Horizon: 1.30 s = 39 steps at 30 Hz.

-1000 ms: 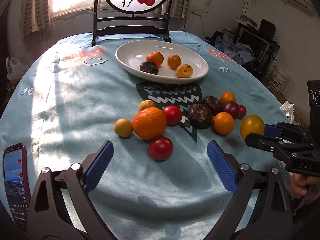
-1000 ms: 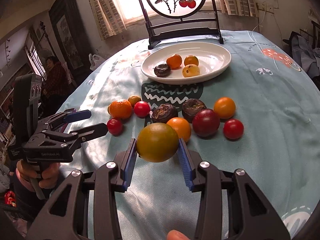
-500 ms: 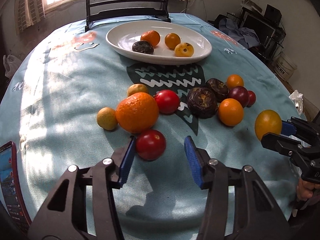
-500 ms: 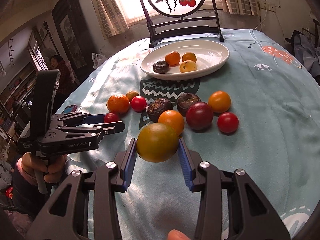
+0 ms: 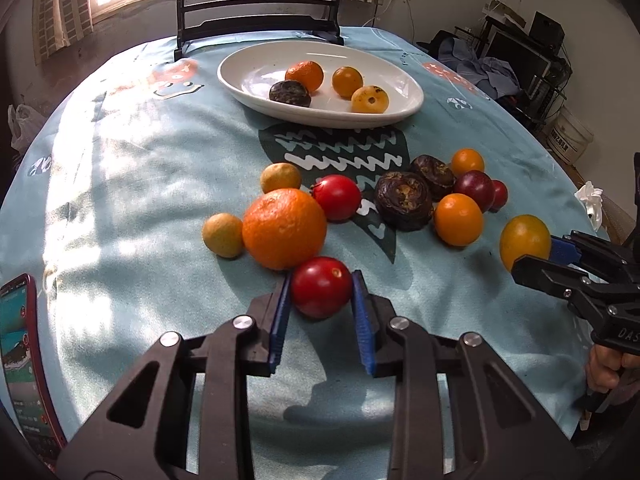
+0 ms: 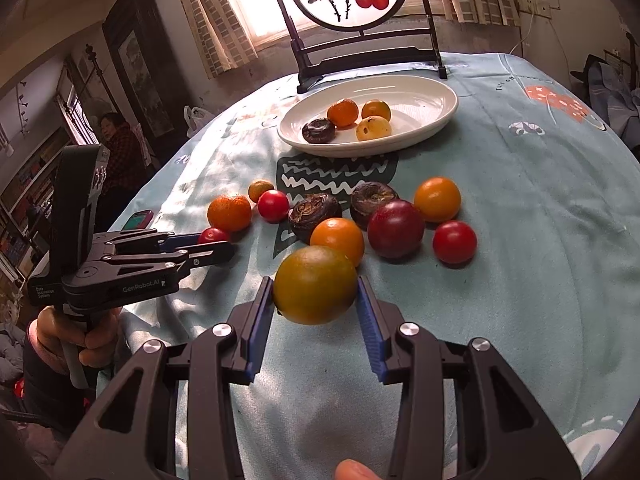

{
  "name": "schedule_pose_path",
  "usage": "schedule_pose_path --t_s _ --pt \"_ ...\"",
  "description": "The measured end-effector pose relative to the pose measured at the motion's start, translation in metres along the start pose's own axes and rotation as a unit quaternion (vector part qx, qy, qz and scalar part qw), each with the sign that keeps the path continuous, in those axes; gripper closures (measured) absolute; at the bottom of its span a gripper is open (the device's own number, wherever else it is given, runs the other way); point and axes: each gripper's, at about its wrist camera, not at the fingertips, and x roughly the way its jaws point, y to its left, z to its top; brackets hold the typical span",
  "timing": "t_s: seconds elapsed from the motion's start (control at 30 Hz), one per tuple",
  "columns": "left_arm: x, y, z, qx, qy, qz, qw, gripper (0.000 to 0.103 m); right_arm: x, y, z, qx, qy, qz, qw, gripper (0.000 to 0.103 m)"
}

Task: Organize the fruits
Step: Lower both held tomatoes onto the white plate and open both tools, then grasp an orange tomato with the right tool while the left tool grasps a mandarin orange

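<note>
While your left gripper (image 5: pixel 321 294) tilts down at the soft blue cloth (image 5: pixel 140 184), its ridged blue pads have just squeezed a smooth, round red tomato (image 5: pixel 321 286) beside the bumpy orange (image 5: pixel 284 228). Seen from the other side, your right gripper (image 6: pixel 316 300) clamps a shiny yellow-green fruit (image 6: pixel 315 284) above the cloth.

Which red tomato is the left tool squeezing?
The red tomato touching the big orange, pinched in the left tool. The other red ones lie free on the cloth.
</note>
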Motion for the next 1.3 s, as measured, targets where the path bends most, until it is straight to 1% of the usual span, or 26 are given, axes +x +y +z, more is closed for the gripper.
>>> schedule_pose_path --t_s 0.1,0.23,0.33,0.43,0.5,0.6,0.73,0.87,0.97,1.0,1.03,1.07,1.1,1.13,1.2,1.23,1.3 --pt "-0.011 -0.004 0.004 0.004 -0.017 -0.017 0.9997 0.073 -0.003 -0.001 0.007 -0.003 -0.008 0.001 1.0 0.061" --pt "-0.022 -0.005 0.023 -0.002 -0.046 -0.046 0.9978 0.073 -0.007 -0.007 0.025 0.003 -0.027 0.006 1.0 0.061" --pt "-0.022 -0.004 0.048 -0.004 -0.067 -0.044 0.9968 0.073 -0.006 -0.013 0.045 0.004 -0.047 -0.003 0.999 0.061" --pt "-0.016 0.0 0.08 -0.013 -0.083 -0.042 0.9956 0.073 0.001 -0.023 0.071 0.012 -0.063 -0.008 0.998 0.061" --pt "-0.006 0.004 0.103 -0.017 -0.089 -0.024 0.9956 0.073 0.011 -0.032 0.09 0.015 -0.067 -0.022 0.997 0.061" --pt "0.015 0.016 0.136 -0.034 -0.083 0.01 0.9959 0.073 0.033 -0.046 0.117 0.023 -0.063 -0.038 0.997 0.061" --pt "0.047 0.031 0.167 -0.049 -0.059 0.031 0.9965 0.073 0.063 -0.069 0.143 0.044 -0.039 -0.037 0.998 0.061" --pt "0.074 0.042 0.177 -0.052 -0.035 0.054 0.9966 0.073 0.087 -0.083 0.159 0.057 -0.021 -0.042 0.997 0.061" --pt "0.085 0.049 0.179 -0.058 -0.026 0.054 0.9965 0.073 0.097 -0.088 0.163 0.056 -0.014 -0.041 0.997 0.061" --pt "0.087 0.05 0.18 -0.058 -0.022 0.057 0.9964 0.072 0.1 -0.089 0.163 0.055 -0.012 -0.043 0.997 0.058" --pt "0.088 0.049 0.18 -0.058 -0.02 0.063 0.9961 0.071 0.102 -0.089 0.163 0.055 -0.011 -0.045 0.997 0.057" --pt "0.086 0.048 0.179 -0.058 -0.021 0.067 0.9959 0.058 0.102 -0.09 0.162 0.055 -0.011 -0.047 0.997 0.057" --pt "0.081 0.047 0.178 -0.057 -0.027 0.07 0.9955 0.042 0.1 -0.089 0.161 0.055 -0.011 -0.043 0.998 0.056" --pt "0.074 0.044 0.176 -0.055 -0.039 0.075 0.9949 0.038 0.097 -0.088 0.161 0.054 -0.013 -0.04 0.998 0.055" --pt "0.059 0.038 0.172 -0.045 -0.055 0.082 0.9941 0.032 0.086 -0.084 0.159 0.05 -0.028 -0.039 0.998 0.048" --pt "0.049 0.035 0.169 -0.043 -0.063 0.08 0.9938 0.028 0.079 -0.081 0.158 0.049 -0.036 -0.038 0.997 0.046" --pt "0.029 0.03 0.158 -0.043 -0.083 0.076 0.9927 0.015 0.065 -0.075 0.15 0.048 -0.05 -0.03 0.997 0.045"
